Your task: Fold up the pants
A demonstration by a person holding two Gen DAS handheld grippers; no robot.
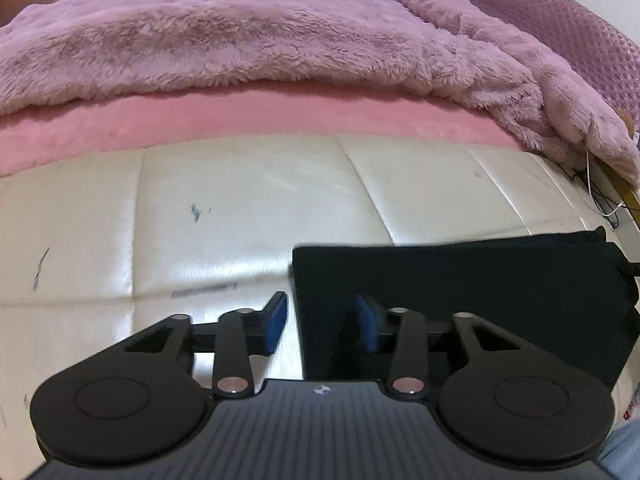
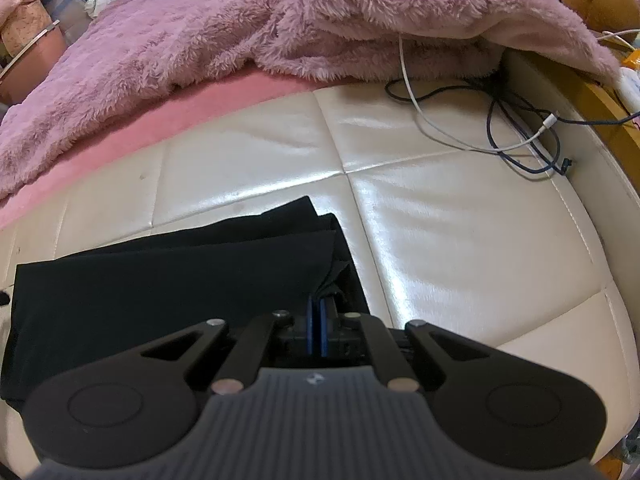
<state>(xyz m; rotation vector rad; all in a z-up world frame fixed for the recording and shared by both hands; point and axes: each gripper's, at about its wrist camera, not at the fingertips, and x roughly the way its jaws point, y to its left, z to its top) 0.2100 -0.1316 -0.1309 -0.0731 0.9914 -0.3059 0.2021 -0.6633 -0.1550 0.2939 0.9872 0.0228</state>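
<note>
The black pants [image 2: 168, 280] are lying folded into a flat, matte rectangle on the glossy cream quilted bench [image 2: 460, 240]. The left gripper [image 1: 320, 320] is standing wide open at their left edge, gripping nothing. The right gripper [image 2: 317, 320] is pinching their right edge, blue pads nearly together. A shaggy mauve blanket [image 1: 240, 40] is lying behind.
</note>
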